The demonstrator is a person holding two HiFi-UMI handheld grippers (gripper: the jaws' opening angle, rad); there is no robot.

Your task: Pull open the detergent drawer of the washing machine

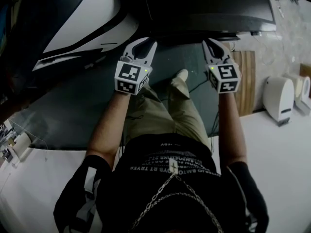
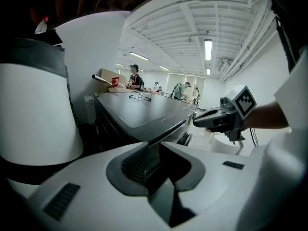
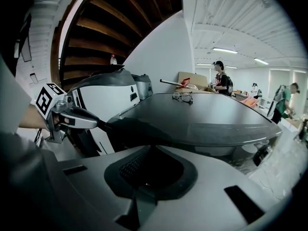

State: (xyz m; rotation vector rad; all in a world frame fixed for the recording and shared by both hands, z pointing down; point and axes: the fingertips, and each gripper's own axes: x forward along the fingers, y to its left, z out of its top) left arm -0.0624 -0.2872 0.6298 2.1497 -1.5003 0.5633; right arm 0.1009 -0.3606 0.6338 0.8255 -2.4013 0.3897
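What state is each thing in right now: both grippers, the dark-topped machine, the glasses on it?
left gripper, jaws apart, nothing between them.
right gripper, jaws together, empty.
dark-topped machine, gripped by neither gripper; its drawer front can't be made out in any view.
glasses, lying on the machine's top.

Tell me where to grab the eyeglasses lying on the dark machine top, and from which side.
Probably the bridge between the lenses, coming down from above. The eyeglasses lie low on the flat dark top, so a level approach would likely scrape it. Whether the temples are folded is too small to tell.
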